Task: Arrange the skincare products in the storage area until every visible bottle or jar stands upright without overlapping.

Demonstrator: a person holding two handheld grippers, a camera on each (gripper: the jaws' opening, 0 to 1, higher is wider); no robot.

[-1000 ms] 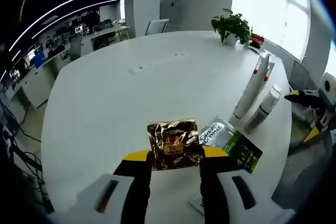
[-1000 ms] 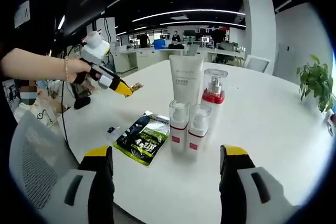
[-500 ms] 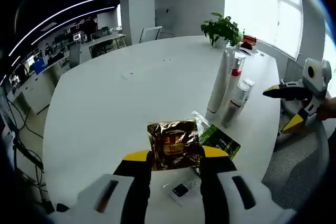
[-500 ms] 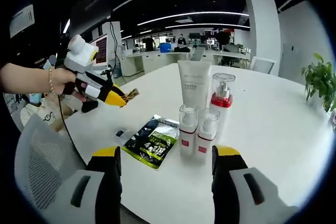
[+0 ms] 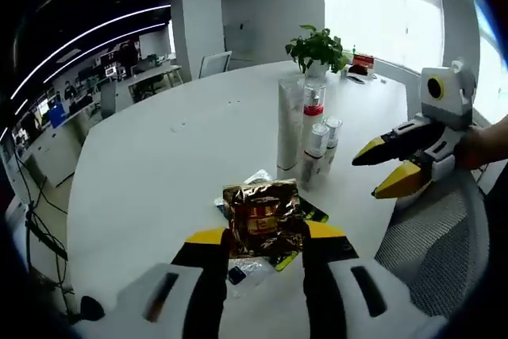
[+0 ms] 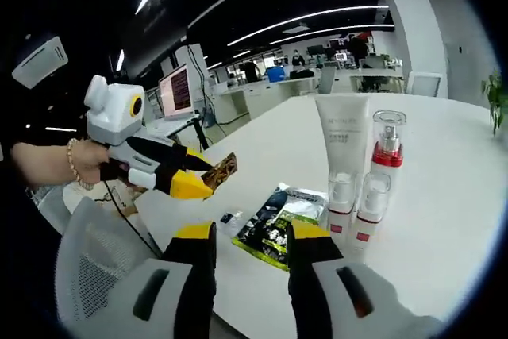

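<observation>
A gold foil sachet (image 5: 262,213) is pinched upright in my left gripper (image 5: 266,236), above the white table's near edge. Beyond it stand a white tube (image 5: 289,121), a red-collared pump bottle (image 5: 313,113) and two small clear bottles (image 5: 318,151), all upright in a tight group. A green and black sachet (image 6: 278,224) lies flat beside them. My right gripper (image 6: 252,234) hovers open over the table edge with nothing between its fingers. It shows from the side as the right gripper (image 5: 390,168). The left gripper (image 6: 189,179) shows with the gold sachet (image 6: 221,171).
A small dark packet (image 6: 228,217) lies by the green sachet. A potted plant (image 5: 317,45) stands at the far side of the round white table (image 5: 159,164). A grey mesh chair (image 5: 429,236) sits at the table's edge. A hand (image 6: 59,164) holds the left gripper.
My right gripper's jaws have narrowed a good deal. Both views have swung round the table edge, so the bottles now look nearer. The gold sachet stays held in the left gripper.
</observation>
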